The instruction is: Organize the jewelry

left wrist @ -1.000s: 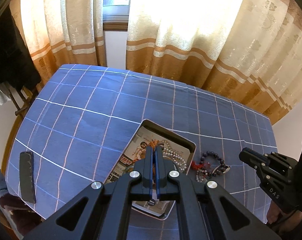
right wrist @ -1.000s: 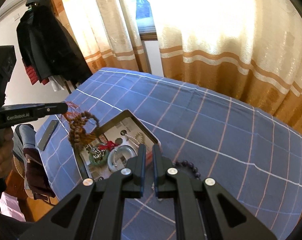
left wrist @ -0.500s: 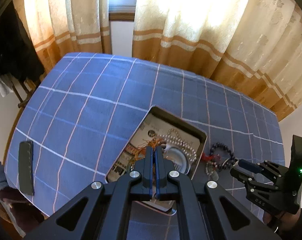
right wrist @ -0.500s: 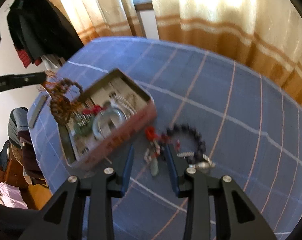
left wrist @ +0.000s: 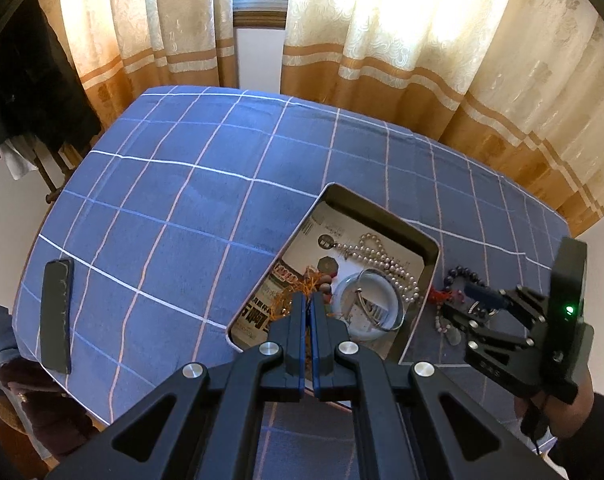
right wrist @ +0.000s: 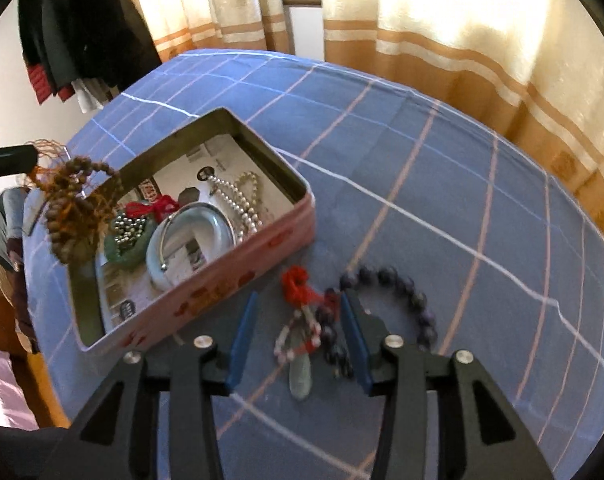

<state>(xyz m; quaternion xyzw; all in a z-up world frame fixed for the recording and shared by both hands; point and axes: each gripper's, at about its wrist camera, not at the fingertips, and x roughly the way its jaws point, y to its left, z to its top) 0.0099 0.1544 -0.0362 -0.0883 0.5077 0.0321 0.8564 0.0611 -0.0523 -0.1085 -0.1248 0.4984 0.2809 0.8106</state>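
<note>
An open pink tin (right wrist: 238, 276) (left wrist: 429, 268) sits on the blue checked cloth, holding a pearl string (right wrist: 242, 204) (left wrist: 385, 260), a pale bangle (right wrist: 190, 240) (left wrist: 371, 308), a green piece and a red tassel. My left gripper (left wrist: 310, 300) is shut on a brown wooden bead strand with an orange tassel (right wrist: 74, 208) (left wrist: 302, 292), hanging over the tin's near end. My right gripper (right wrist: 298, 300) hangs low over the cloth beside the tin, its jaws opening. A red-knotted pendant cord (right wrist: 298, 316) and part of a dark bead bracelet (right wrist: 405, 296) lie between its fingers, untouched.
A black flat bar (left wrist: 56, 316) lies near the cloth's left edge. Curtains (left wrist: 381, 40) hang behind the table and dark clothes (right wrist: 82, 24) hang at the left. A hand (left wrist: 565, 416) holds the right gripper at the table's right edge.
The right gripper has dropped toward the cloth and its jaws have parted around the red-knotted cord. The left gripper has sunk a little toward the tin with the brown beads.
</note>
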